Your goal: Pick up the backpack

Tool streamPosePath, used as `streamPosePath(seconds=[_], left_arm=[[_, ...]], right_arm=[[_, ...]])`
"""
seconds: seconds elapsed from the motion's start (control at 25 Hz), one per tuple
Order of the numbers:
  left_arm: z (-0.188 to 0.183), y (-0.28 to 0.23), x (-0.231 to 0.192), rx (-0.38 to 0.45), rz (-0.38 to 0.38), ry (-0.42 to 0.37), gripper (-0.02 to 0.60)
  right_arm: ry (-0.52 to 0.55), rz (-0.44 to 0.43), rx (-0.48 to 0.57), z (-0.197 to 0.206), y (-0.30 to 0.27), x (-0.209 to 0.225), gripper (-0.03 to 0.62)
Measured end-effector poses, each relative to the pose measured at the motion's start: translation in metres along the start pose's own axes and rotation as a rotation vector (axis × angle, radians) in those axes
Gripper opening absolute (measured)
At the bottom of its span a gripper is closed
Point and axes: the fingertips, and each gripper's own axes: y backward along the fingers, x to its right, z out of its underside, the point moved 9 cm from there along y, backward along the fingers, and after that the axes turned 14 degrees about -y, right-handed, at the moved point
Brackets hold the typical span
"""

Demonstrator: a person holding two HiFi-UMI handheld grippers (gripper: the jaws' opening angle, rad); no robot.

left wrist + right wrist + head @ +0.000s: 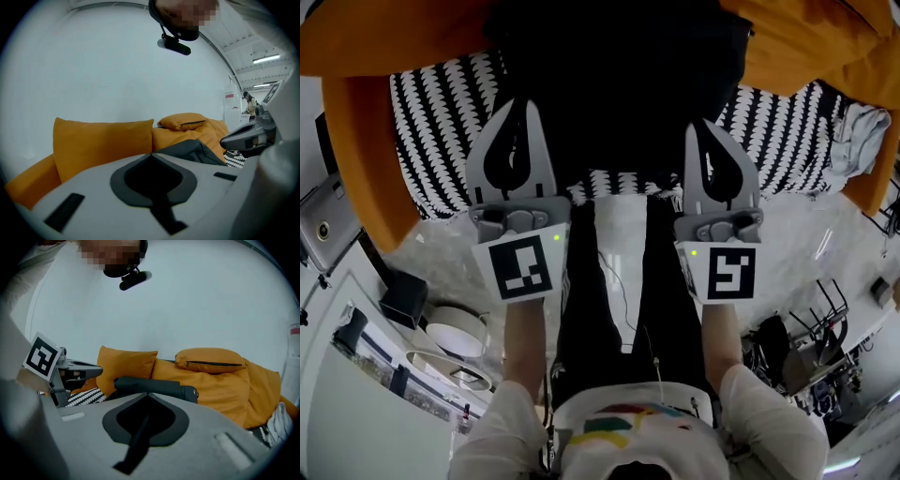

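Observation:
The black backpack [619,84] lies on the sofa between the orange cushions, just beyond both sets of jaw tips. In the left gripper view the backpack [193,151] shows as a dark grey bulk behind the jaw tips, and in the right gripper view its rolled top [154,386] lies right above the jaws. My left gripper [525,101] is shut and empty, its tip over the striped cover by the backpack's left side. My right gripper [705,127] is also shut and empty, by the backpack's right side. In each gripper view the jaws meet in a closed point, left [151,154] and right [149,394].
The sofa has orange cushions [366,141] and a black-and-white patterned cover [431,122]. A pale crumpled cloth [862,131] lies at its right end. On the floor there are round white dishes [455,336] and a black box [403,300] at the left, and a wire stand [811,337] at the right.

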Motion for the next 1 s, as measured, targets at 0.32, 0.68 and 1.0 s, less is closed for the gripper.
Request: streamPosePath(seconds=[0.32,0.68,1.0], left_arm=[[0.020,0.010,-0.012,-0.028,-0.022,0.024,0.017],[0.040,-0.020,-0.022,-0.146,-0.033,0.095,0.195],[0.099,-0.043,-0.015,-0.380,0.055,0.209,0.252]], right_arm=[[-0.020,0.026,-0.027,0.013,-0.002,-0.004,0.005],[-0.101,0.163,-0.073,0.008,-0.021,0.025,0.281],[-0.219,0.267,-0.192,0.035,-0.026,0.042,0.324]])
